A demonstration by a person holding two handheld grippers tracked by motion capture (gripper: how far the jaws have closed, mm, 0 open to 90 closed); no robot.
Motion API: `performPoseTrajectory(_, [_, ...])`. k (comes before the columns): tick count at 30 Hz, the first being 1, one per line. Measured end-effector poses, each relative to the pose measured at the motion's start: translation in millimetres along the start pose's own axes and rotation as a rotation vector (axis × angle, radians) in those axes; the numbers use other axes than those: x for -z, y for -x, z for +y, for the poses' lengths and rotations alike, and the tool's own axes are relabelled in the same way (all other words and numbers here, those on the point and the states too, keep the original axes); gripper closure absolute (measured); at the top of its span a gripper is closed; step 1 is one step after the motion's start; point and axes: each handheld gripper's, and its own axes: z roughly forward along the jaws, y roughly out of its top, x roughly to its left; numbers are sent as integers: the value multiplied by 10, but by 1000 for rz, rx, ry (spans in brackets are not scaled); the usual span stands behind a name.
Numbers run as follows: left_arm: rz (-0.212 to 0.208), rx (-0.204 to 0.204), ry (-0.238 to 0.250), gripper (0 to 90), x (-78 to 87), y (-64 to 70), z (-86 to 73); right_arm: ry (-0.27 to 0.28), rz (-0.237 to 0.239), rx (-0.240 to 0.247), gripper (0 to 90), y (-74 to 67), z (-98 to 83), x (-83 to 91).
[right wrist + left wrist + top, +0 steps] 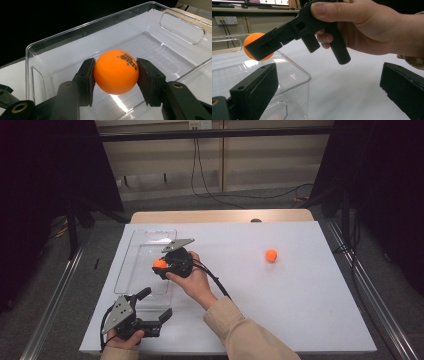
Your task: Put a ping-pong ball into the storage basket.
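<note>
1. Right now the right gripper (115, 72) squeezes an orange ball (116, 71) between its two black pads, one pad on each side.
2. That ball is round and smooth, with small dark print on top. It hangs above the clear bin (37, 50), near the bin's long edge.
3. Nearby, the bin is see-through plastic with thin walls, rounded corners and handle holes. Its floor is bare.
4. Down near the table's front edge, the left gripper (156, 306) has its jaws spread wide, with nothing between them.
5. Far off, a second orange ball (271, 255) sits alone on the flat white table (300, 300), with lots of bare room around it.
</note>
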Motion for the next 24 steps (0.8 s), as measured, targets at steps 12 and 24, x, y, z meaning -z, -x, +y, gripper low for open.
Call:
performPoseTrajectory(12, [0, 7, 1, 16, 0, 4, -3, -7, -1, 3, 507, -9, 8, -29])
performPoseTrajectory(24, [1, 8, 1, 16, -3, 7, -3, 9, 22, -3, 456, -18, 14, -20])
